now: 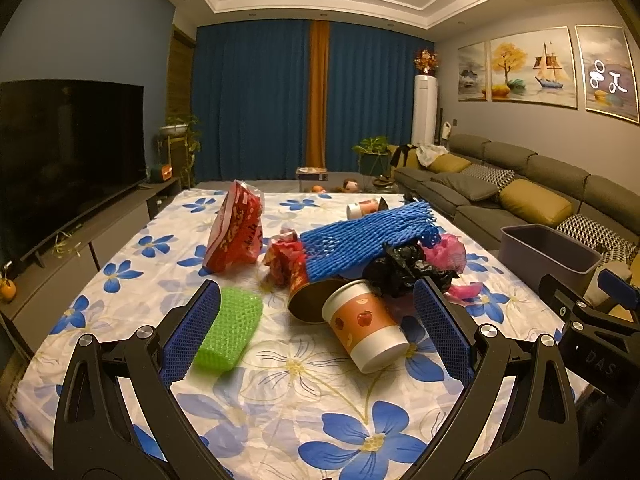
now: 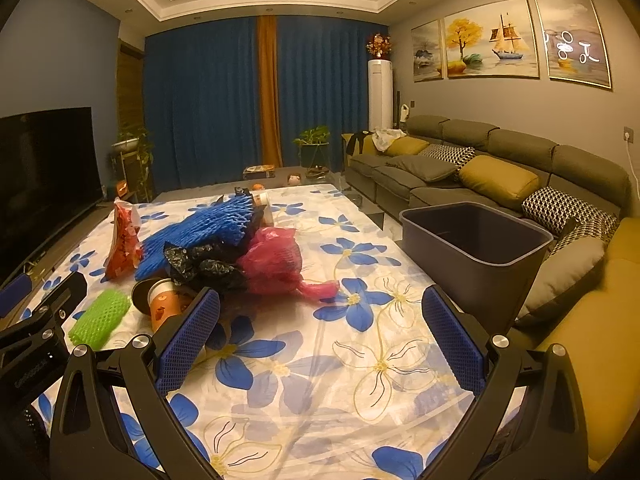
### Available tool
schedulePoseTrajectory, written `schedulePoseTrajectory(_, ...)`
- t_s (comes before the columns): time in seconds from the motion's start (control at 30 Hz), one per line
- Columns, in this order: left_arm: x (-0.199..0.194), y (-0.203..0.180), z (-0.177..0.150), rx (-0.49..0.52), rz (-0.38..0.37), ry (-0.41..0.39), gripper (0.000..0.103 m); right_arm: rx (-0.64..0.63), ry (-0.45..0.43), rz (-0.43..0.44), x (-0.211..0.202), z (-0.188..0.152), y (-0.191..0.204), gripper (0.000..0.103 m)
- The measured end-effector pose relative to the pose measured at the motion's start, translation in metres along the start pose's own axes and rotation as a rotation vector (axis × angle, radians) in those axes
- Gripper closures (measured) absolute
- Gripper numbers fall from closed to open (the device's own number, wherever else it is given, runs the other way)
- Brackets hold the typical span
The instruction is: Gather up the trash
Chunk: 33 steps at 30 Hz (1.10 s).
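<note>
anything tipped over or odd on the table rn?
Yes. The apple-print paper cup lies on its side, leaning against a tipped round can. Behind them, blue foam netting, a crumpled black bag and a pink bag sit in a loose heap. The grey bin looks empty as far as visible.

Hidden or cut off:
- paper cup [image 2: 162,306]: lower part behind a blue finger in the right wrist view.
- far cup [image 1: 362,208]: mostly behind the blue foam net [image 1: 360,240].
- grey bin [image 1: 548,256]: near corner covered by the right gripper [image 1: 592,312]; its jaws out of sight.
- red packet [image 1: 236,228]: print unreadable.
</note>
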<state>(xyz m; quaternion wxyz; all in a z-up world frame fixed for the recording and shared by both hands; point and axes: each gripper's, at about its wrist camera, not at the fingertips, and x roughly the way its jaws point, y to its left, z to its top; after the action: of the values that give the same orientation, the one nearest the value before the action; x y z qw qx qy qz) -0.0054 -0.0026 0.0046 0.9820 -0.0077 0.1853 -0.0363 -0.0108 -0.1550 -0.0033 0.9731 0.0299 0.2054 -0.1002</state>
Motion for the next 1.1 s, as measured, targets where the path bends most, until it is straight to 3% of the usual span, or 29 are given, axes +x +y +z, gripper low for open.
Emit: schedulePoseTrajectory(1.1,0.0003,-0.0040,-0.0019,0.002,-0.015,0.004,0.008,0.004,0.005,-0.010,-0.0001,-0.0014,-0.0023,0.005)
